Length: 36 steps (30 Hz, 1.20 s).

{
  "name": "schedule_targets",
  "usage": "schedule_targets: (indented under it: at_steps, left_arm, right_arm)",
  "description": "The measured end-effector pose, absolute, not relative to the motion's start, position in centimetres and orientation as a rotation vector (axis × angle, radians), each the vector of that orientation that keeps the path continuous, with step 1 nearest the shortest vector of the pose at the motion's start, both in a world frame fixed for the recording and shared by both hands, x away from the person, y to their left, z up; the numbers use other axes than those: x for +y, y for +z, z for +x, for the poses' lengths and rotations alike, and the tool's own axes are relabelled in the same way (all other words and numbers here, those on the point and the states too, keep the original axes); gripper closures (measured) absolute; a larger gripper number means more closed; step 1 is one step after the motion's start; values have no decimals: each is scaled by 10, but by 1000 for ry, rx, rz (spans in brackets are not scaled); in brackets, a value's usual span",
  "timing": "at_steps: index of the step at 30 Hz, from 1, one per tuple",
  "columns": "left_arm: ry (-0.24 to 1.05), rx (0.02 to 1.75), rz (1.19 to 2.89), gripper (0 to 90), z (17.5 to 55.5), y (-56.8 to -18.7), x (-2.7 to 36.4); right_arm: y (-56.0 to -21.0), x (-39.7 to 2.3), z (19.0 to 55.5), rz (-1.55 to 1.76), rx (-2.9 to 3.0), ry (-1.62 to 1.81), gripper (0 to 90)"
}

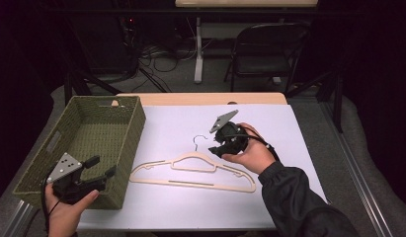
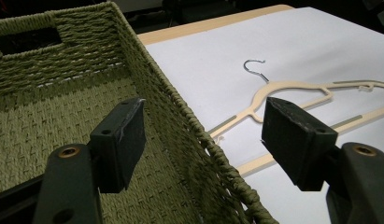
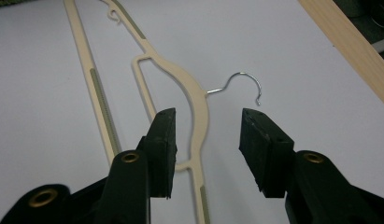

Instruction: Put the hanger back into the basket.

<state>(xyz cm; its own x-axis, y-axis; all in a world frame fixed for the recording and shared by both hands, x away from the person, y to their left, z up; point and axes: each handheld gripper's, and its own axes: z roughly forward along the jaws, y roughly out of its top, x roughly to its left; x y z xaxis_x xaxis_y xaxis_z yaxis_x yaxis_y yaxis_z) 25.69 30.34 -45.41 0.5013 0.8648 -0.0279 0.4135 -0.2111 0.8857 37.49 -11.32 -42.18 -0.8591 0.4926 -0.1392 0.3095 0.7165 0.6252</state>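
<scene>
Light falls from above onto the white worktop (image 1: 181,123), which stands bright while the room behind sinks into near-black. Shadows under the hanger (image 1: 193,170) are faint and soft. The high view is slightly grainy (edges of things look soft). In both gripper views the near black jaws are a little blurred.

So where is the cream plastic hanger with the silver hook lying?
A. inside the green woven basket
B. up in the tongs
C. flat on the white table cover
C: the cream plastic hanger lies flat on the white table cover, beside the green woven basket, with no tongs touching it.
</scene>
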Motion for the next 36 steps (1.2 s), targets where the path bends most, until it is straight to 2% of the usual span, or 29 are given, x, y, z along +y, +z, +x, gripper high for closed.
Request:
schedule_targets:
  at_steps: [24,36]
  left_arm:
    - [609,1063,1827,302,258,-455,302]
    - [607,1063,1827,302,258,-455,302]
  right_arm:
    - [-446,-95,385,541,2741,734,576]
    - [-465,-83,390,455,2848,654,635]
